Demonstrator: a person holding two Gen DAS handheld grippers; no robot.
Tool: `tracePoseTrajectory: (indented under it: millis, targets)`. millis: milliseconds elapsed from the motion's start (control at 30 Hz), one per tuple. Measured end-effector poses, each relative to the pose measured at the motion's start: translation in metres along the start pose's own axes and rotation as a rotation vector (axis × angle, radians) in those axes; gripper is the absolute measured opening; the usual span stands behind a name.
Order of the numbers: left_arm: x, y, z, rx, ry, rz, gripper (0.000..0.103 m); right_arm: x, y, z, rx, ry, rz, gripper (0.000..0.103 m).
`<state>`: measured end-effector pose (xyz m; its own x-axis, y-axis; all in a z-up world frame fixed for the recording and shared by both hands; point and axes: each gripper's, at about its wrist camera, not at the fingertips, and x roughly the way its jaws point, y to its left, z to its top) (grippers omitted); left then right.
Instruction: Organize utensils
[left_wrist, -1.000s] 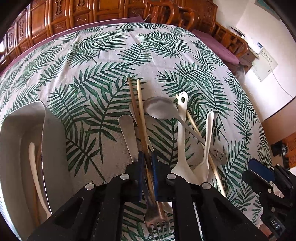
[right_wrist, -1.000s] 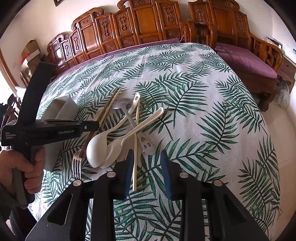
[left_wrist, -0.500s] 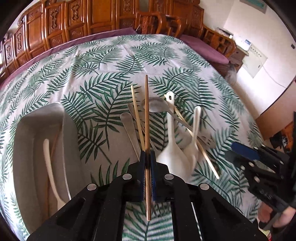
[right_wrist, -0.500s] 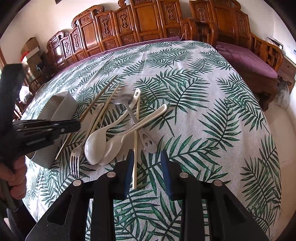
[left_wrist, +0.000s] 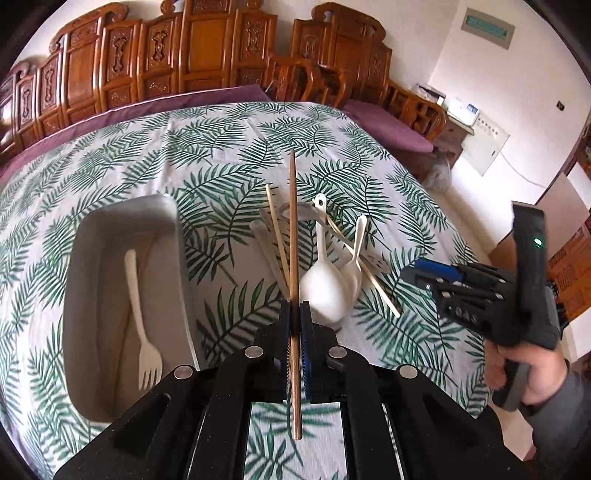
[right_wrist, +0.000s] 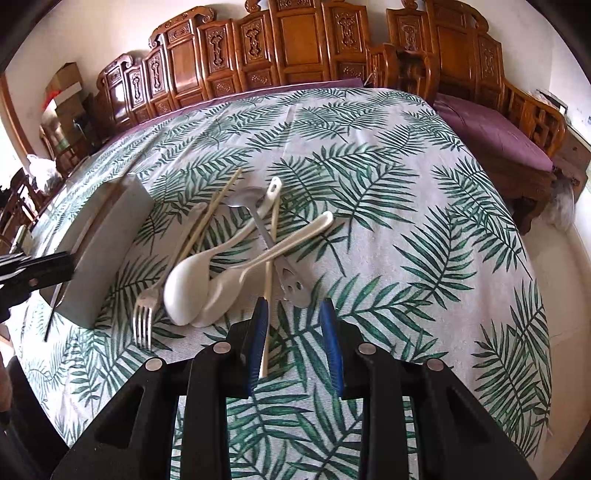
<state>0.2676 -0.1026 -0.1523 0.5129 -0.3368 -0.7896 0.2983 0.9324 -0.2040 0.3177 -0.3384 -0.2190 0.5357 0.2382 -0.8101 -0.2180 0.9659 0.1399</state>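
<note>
My left gripper (left_wrist: 294, 314) is shut on a dark brown chopstick (left_wrist: 292, 221) and holds it in the air above the leaf-print cloth, between the grey tray (left_wrist: 122, 214) and the utensil pile. A white plastic fork (left_wrist: 136, 295) lies in the tray. The pile holds two white spoons (right_wrist: 192, 280), a metal spoon (right_wrist: 284, 266), a metal fork (right_wrist: 144, 321) and pale chopsticks (left_wrist: 277, 236). My right gripper (right_wrist: 293, 314) hovers low at the pile's near edge, partly open. One pale chopstick (right_wrist: 269, 273) lies between its fingers beside the left pad, not pinched.
The table (right_wrist: 424, 206) is round, with its edge dropping off to the right and front. Carved wooden chairs (right_wrist: 295, 48) and a purple-cushioned bench (right_wrist: 491, 125) ring its far side. A person's hand (left_wrist: 524, 373) holds the right gripper's handle.
My left gripper has lifted the brown chopstick out of the pile and carried it up and toward the tray. The right gripper has stayed where it was.
</note>
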Motion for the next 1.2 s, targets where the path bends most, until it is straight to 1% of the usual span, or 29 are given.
tracePoseTrajectory:
  millis: [167,333,433,533,700,900,1033,1200]
  targets:
    - [-0.016,0.010,-0.013,-0.012,-0.027,-0.002,0.004,-0.001,0.004,0.001,0.002,-0.005,0.009,0.032]
    - [-0.030,0.018,-0.019,-0.014,-0.052,-0.006,0.004,0.004,0.025,0.011,0.003,-0.013,0.038,0.032]
    - [-0.037,0.022,-0.021,-0.006,-0.064,0.000,0.004,0.013,0.041,0.019,0.005,0.000,0.055,0.032]
    - [-0.042,0.027,-0.023,-0.015,-0.072,-0.007,0.004,0.028,0.058,0.034,0.004,0.026,0.062,0.032]
    - [-0.049,0.031,-0.025,-0.022,-0.086,-0.013,0.004,0.049,0.068,0.051,0.059,0.075,0.066,0.032]
    - [-0.056,0.037,-0.027,-0.027,-0.099,-0.020,0.004,0.062,0.067,0.057,0.124,0.127,0.032,0.032]
    - [-0.061,0.042,-0.028,-0.032,-0.108,-0.021,0.004,0.070,0.065,0.055,0.164,0.166,0.023,0.032]
    - [-0.068,0.048,-0.030,-0.042,-0.117,-0.021,0.004,0.079,0.066,0.052,0.208,0.198,0.035,0.032]
